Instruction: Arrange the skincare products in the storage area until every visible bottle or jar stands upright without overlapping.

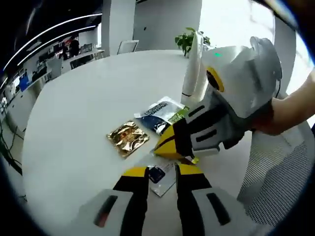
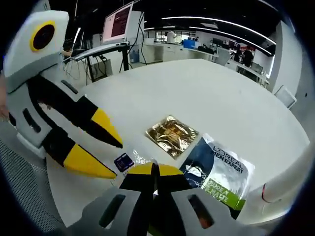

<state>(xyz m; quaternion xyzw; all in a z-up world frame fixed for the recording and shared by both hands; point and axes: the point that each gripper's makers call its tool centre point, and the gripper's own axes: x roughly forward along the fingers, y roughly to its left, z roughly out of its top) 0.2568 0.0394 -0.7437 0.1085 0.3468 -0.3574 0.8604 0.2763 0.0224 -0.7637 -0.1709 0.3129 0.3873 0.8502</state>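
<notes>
Left gripper (image 1: 162,173) low over the white bench (image 1: 74,113), jaws parted around a small clear sachet (image 1: 158,178). Right gripper (image 2: 153,172) with jaws pressed together, tips touching the sachet's edge; grip uncertain. Just beyond, gold foil sachet (image 2: 172,135) lying flat beside a L'Oreal packet (image 2: 219,172). Farther back, white bottle (image 1: 193,69) standing upright.

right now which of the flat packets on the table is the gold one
The gold packet is the shiny crinkled square lying alone toward the table's middle. The L'Oreal sachet is blue, white and green; the small clear sachet sits by the claw tips.
</notes>
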